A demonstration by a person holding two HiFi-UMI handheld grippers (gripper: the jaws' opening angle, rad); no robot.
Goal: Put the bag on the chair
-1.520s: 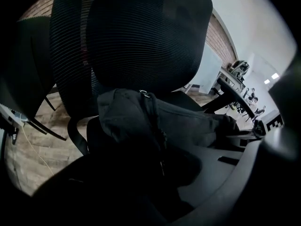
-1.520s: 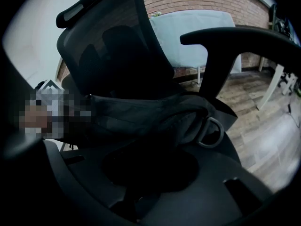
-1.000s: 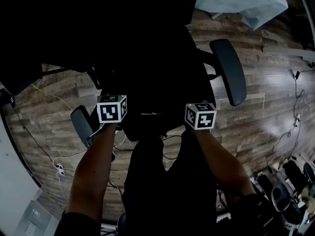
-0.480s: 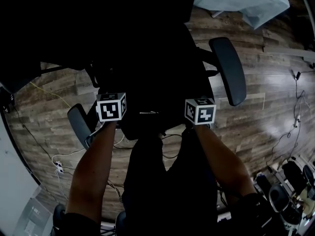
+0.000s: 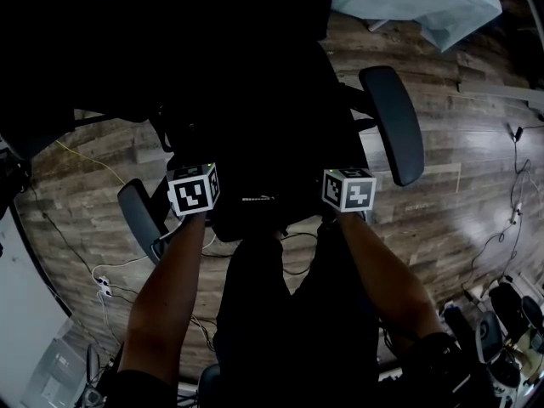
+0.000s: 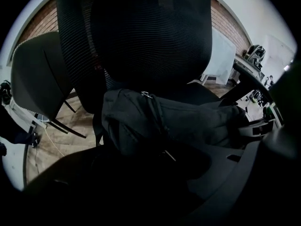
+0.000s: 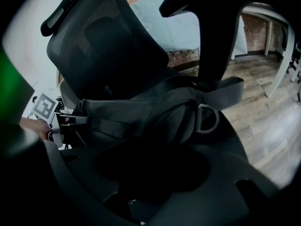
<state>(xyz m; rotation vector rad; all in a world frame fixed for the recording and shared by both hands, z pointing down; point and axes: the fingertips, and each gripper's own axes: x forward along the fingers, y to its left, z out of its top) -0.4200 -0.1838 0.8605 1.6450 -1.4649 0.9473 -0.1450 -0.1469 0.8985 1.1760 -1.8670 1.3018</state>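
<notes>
The black bag lies on the seat of the black mesh office chair, in front of its backrest. In the right gripper view the bag shows a grey strap and a metal D-ring. My left gripper is close in front of the bag with its jaws opening; nothing shows pressed between them. My right gripper faces the bag's other end, its jaws also opening, and the gap between them is dark. In the head view the marker cubes hover over the dark seat.
The chair's armrests flank my hands. Around the chair is wood-plank floor with loose cables. A pale sheet lies at the back right. A second dark chair stands to the left.
Both marker cubes hold nearly the same place over the seat. No clear movement shows in the dark head view.
</notes>
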